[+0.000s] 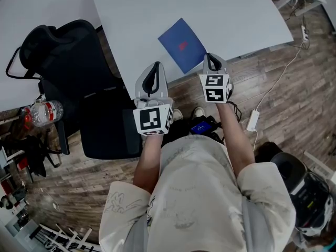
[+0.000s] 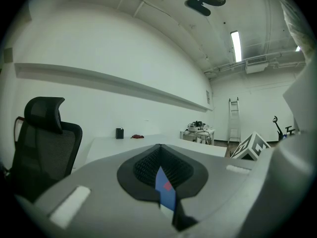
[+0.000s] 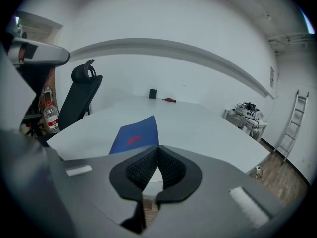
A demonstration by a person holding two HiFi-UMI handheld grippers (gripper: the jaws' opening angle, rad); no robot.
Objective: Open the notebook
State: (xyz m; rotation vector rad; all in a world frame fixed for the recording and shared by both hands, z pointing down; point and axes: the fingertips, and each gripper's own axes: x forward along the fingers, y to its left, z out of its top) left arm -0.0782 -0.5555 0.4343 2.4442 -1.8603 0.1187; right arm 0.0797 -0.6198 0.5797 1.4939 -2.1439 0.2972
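Blue and closed, the thin rectangular notebook (image 1: 182, 44) with a small red mark lies flat on the white bench (image 1: 157, 4), near its front edge. It sits ahead of both tongs, turned on a diagonal: its long axis runs from far-left to near-right, with one corner pointing at the bench edge. The right tongs (image 1: 211, 56), together and empty, hover just beside its right corner. The left tongs (image 1: 155, 66), likewise together and empty, are farther off. Its spine side cannot be told.
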